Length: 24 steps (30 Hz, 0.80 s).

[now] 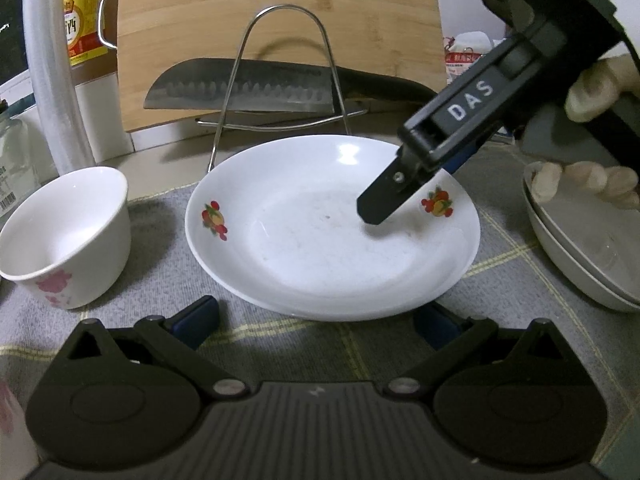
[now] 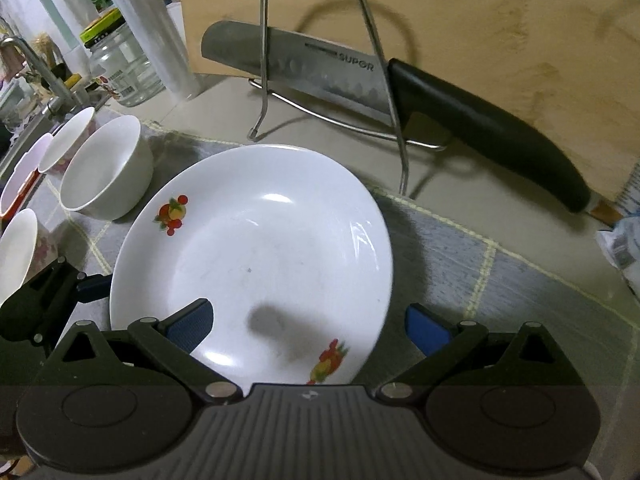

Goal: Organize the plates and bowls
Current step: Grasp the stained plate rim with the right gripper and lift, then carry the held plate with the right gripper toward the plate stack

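A white plate (image 1: 332, 228) (image 2: 256, 256) with fruit prints lies on a grey checked mat (image 1: 160, 216). My left gripper (image 1: 316, 322) is open, its blue pads either side of the plate's near rim and not touching it. My right gripper (image 2: 310, 330) is open too. It straddles the plate's right rim, one finger (image 1: 380, 204) over the inside and the other outside. One pad (image 2: 94, 287) of the left gripper shows at the plate's left edge. A white bowl (image 1: 68, 236) (image 2: 108, 168) with pink flowers stands left of the plate.
Behind the plate stand a wire rack (image 1: 280, 80) (image 2: 320, 60), a large knife (image 2: 400, 92) and a wooden cutting board (image 1: 280, 20). Stacked pale dishes (image 1: 580, 256) sit at right under a hand (image 1: 592, 184). More bowls (image 2: 68, 140), a jar (image 2: 124, 68) and a tap (image 2: 36, 64) are at left.
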Motion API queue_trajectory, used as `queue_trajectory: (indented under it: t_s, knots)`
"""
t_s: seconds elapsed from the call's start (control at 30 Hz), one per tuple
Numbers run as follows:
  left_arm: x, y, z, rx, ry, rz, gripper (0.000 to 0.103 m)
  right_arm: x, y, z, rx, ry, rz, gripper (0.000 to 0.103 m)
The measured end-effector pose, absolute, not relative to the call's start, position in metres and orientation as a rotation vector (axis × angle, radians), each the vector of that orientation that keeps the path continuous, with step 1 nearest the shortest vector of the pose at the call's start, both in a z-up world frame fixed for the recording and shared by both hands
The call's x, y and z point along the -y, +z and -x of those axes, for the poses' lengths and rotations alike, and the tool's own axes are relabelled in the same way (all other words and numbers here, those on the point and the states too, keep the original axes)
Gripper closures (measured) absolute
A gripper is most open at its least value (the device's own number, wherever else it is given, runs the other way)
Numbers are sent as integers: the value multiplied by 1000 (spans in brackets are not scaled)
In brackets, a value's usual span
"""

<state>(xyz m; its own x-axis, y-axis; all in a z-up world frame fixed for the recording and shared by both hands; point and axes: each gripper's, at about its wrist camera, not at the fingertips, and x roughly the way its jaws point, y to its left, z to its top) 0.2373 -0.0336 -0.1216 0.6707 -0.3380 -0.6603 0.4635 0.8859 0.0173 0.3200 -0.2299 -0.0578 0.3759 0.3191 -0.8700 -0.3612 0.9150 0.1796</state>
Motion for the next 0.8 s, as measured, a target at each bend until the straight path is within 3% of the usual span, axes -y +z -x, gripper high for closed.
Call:
queue_trajectory:
  t_s: [0.8]
  knots:
    - [30,-120,-247,-716,-541,-226,1,217,-62,-349,-1079,518,74,0]
